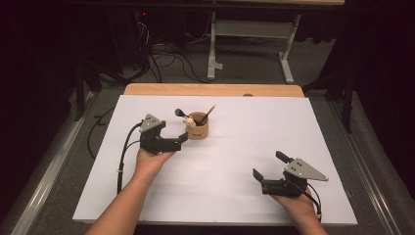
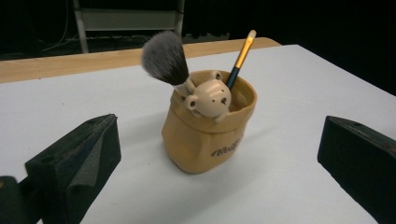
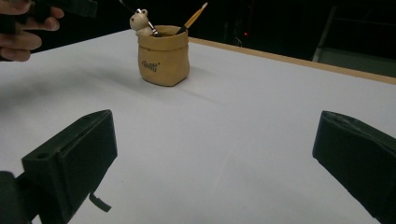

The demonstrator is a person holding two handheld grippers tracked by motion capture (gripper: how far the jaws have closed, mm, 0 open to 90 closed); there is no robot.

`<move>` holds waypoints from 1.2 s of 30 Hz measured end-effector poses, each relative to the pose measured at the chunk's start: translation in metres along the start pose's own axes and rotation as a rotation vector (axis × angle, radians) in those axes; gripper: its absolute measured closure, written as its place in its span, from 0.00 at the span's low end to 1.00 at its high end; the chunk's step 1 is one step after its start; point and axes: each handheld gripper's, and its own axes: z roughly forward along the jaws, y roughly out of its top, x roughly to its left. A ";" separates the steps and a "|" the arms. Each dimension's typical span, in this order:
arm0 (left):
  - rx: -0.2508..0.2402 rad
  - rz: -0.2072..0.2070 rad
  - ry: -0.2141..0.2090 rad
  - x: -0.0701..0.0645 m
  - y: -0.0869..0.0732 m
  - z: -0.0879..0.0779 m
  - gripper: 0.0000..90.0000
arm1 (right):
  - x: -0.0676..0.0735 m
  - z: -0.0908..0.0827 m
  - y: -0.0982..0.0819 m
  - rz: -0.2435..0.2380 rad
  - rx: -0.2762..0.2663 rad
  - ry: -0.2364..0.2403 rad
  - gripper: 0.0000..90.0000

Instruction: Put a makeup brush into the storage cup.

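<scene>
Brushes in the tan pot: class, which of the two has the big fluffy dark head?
The bear-handled brush, leaning left in the tan pot. The other brush is slim, gold and black, showing its pale tip, and leans right.

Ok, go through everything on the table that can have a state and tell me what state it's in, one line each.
Left gripper: open, empty, beside the pot.
Right gripper: open, empty, apart from the pot.
Tan holder pot: upright, holding both brushes.
Bear-handled makeup brush: in the pot, bristles up, leaning.
Thin gold-and-black brush: in the pot, leaning.
</scene>
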 end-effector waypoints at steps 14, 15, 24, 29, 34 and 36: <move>0.016 0.026 -0.034 -0.018 -0.030 -0.032 0.00 | 0.000 0.000 0.000 -0.003 -0.005 0.004 0.01; 0.018 0.029 -0.034 -0.019 -0.032 -0.035 0.00 | 0.001 0.000 0.000 0.002 -0.003 0.003 0.01; 0.061 0.065 -0.044 -0.034 -0.048 -0.056 0.00 | 0.001 -0.001 0.000 -0.013 -0.012 0.000 0.01; 0.053 0.095 -0.078 -0.039 -0.063 -0.065 0.00 | 0.000 -0.001 0.000 -0.004 -0.006 -0.007 0.01; 0.069 0.120 -0.096 -0.039 -0.068 -0.072 0.00 | 0.000 -0.003 0.003 -0.006 -0.020 -0.017 0.01; 0.059 0.130 -0.105 -0.040 -0.066 -0.073 0.00 | 0.001 -0.003 0.003 -0.003 -0.022 -0.019 0.01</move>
